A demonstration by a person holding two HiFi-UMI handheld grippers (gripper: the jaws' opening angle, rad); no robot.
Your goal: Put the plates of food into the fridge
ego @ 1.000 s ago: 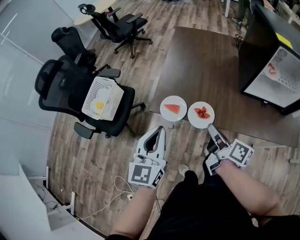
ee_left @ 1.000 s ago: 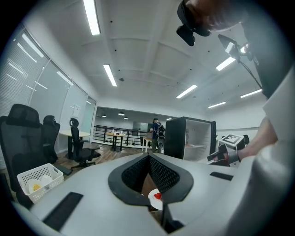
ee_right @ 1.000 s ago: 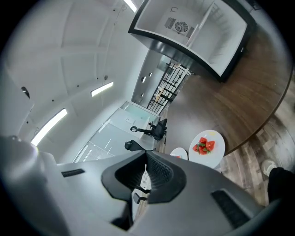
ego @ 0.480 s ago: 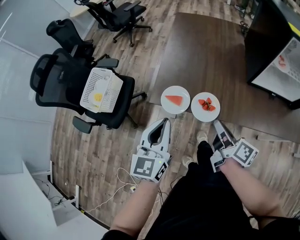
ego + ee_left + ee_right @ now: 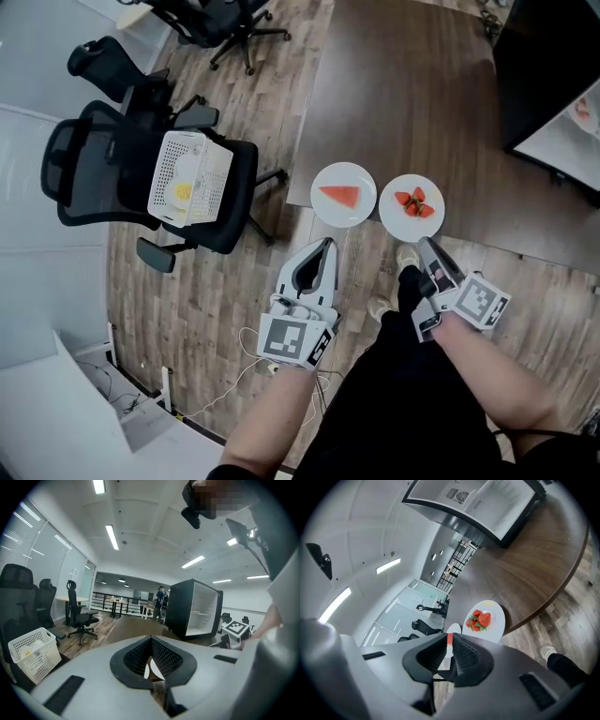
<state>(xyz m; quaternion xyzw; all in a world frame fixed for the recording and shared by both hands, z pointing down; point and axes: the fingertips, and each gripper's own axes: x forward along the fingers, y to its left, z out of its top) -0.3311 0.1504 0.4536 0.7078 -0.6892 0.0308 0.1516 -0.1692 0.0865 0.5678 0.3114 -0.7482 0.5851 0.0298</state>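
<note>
Two white plates sit side by side at the near edge of the dark table (image 5: 403, 103), a little over its rim. The left plate (image 5: 343, 215) carries a watermelon slice (image 5: 339, 195); the right plate (image 5: 398, 221) (image 5: 496, 612) carries strawberries (image 5: 414, 202). My left gripper (image 5: 327, 242) (image 5: 151, 638) is shut and empty, its tip just short of the watermelon plate. My right gripper (image 5: 422, 243) (image 5: 449, 637) is also shut and empty, close to the strawberry plate's near rim. The black fridge (image 5: 553, 84) (image 5: 194, 609) stands open on the table's far right.
An office chair (image 5: 94, 173) with a white basket (image 5: 187, 178) on its seat stands to the left on the wooden floor. More chairs (image 5: 202, 23) are behind it. The person's feet (image 5: 380, 307) are by the table edge. A cable (image 5: 248, 352) lies on the floor.
Both grippers have come lower, still pointing at the plates and still shut. The plates have kept their places on the table edge. The head view has shifted a little.
</note>
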